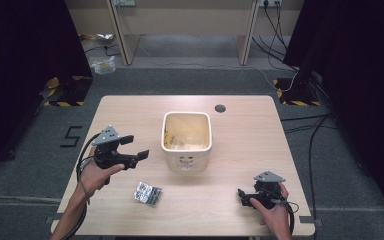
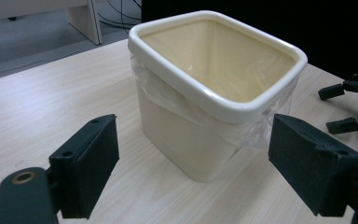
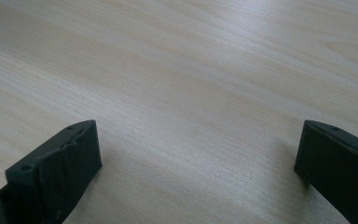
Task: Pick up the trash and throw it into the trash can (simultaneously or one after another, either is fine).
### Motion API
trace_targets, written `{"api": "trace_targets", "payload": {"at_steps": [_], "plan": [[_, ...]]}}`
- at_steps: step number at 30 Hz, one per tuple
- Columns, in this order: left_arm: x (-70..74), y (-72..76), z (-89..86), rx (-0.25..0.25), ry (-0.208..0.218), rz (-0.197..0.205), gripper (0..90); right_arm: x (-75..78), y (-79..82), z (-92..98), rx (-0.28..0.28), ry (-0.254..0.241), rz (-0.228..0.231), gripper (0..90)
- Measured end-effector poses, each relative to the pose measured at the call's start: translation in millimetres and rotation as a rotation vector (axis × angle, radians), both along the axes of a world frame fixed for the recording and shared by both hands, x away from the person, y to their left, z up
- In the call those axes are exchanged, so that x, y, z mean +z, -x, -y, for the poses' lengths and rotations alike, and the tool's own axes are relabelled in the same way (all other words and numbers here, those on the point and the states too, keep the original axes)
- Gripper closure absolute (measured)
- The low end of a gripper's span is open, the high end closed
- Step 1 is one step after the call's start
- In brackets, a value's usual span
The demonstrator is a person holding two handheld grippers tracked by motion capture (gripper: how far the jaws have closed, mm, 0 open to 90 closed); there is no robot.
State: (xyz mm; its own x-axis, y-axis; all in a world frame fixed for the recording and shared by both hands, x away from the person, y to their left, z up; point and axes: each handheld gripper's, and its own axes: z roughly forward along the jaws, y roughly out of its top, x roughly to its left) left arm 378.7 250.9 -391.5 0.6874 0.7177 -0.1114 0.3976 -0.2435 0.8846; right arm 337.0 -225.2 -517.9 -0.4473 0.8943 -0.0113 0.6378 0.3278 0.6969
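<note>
Both grippers are standing spread and empty: your left gripper [image 1: 134,148] is facing the lined bin [image 1: 186,140] just ahead, the foil packet [image 1: 147,193] lying below it — your right gripper [image 1: 244,196] is resting on the table [image 1: 240,125].

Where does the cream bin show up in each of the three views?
High view: the cream bin stands at the middle of the wooden table, right of the left tool.
Left gripper view: the bin sits centre frame, beyond the open jaws.
Right gripper view: not in it; just tabletop between the jaws.
Shared landmark: the light wood tabletop.
</note>
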Motion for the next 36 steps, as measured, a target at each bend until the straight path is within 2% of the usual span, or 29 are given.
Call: {"api": "trace_targets", "payload": {"at_steps": [6, 9, 18, 19, 20, 24, 36], "plan": [[-12.2, 6.9, 1.7, -0.017, -0.003, -0.012, 15.2, 0.1, 0.0, 0.0, 0.000, 0.000, -0.001, 0.2], [-20.2, 9.8, 0.9, -0.015, -0.017, -0.017, 15.2, 0.1, 0.0, 0.0, 0.000, 0.000, -0.001, 0.2], [-50.1, 19.2, -3.9, -0.004, -0.033, -0.082, 15.3, 0.1, -0.1, 0.1, 0.002, 0.001, 0.001, 0.2], [-57.9, 22.0, -3.9, -0.009, -0.047, -0.099, 15.2, 0.1, -0.1, 0.2, 0.002, 0.001, 0.001, 0.2], [-57.9, 22.0, -3.9, -0.009, -0.047, -0.099, 15.3, 0.1, -0.2, 0.2, 0.002, 0.002, 0.001, 0.2], [-74.6, 27.9, -6.1, 0.000, -0.065, -0.131, 15.3, 0.1, -0.2, 0.2, 0.002, 0.001, 0.001, 0.2], [-101.1, 39.9, -5.9, 0.024, -0.099, -0.161, 15.5, 0.1, -0.2, 0.2, 0.002, 0.001, 0.001, 0.2]]}}
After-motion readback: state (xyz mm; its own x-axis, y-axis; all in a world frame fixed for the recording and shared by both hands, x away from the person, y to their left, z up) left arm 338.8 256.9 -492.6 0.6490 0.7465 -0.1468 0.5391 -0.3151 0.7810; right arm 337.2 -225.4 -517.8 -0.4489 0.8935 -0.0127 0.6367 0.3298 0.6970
